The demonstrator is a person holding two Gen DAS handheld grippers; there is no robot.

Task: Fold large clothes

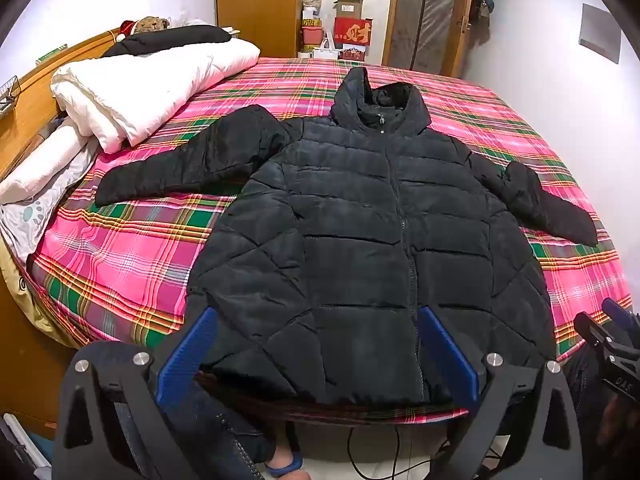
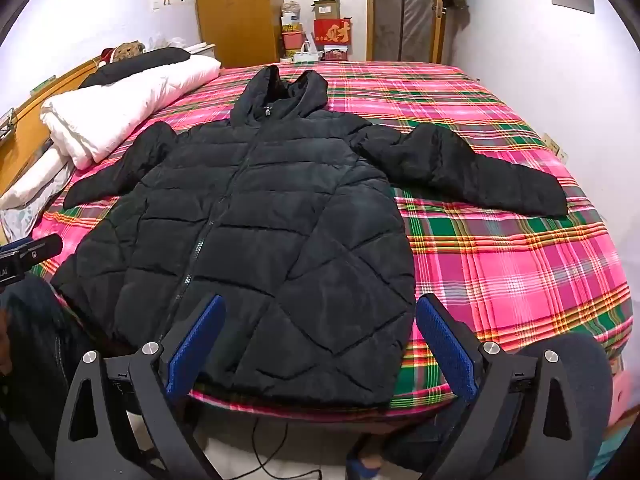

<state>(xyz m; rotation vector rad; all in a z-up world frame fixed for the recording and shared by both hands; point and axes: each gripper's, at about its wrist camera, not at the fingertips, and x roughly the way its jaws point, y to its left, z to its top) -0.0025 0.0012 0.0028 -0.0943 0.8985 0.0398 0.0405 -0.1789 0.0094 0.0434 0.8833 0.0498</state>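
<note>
Both sets of tongs hang wide open w/ nothing between the blue pads: left tongs (image 1: pixel 316 344) sit over the near hem on the jacket's left half, right tongs (image 2: pixel 320 340) over the hem's right corner. Neither looks to be touching the fabric, tho the fisheye makes that hard to call.

The black quilted puffer jacket w/ hood (image 1: pixel 376 216) lies flat, front up and zipped, on the pink-and-green plaid bedsheet (image 2: pixel 520 264), hem at the near bed edge, hood pointing to the far side, both sleeves spread out and angled down.

Further back on the left, a folded white duvet (image 1: pixel 152 80) by the wooden headboard (image 1: pixel 48 80). Beyond the bed: a wooden wardrobe (image 2: pixel 236 12) and stacked cardboard boxes (image 2: pixel 328 28).
</note>
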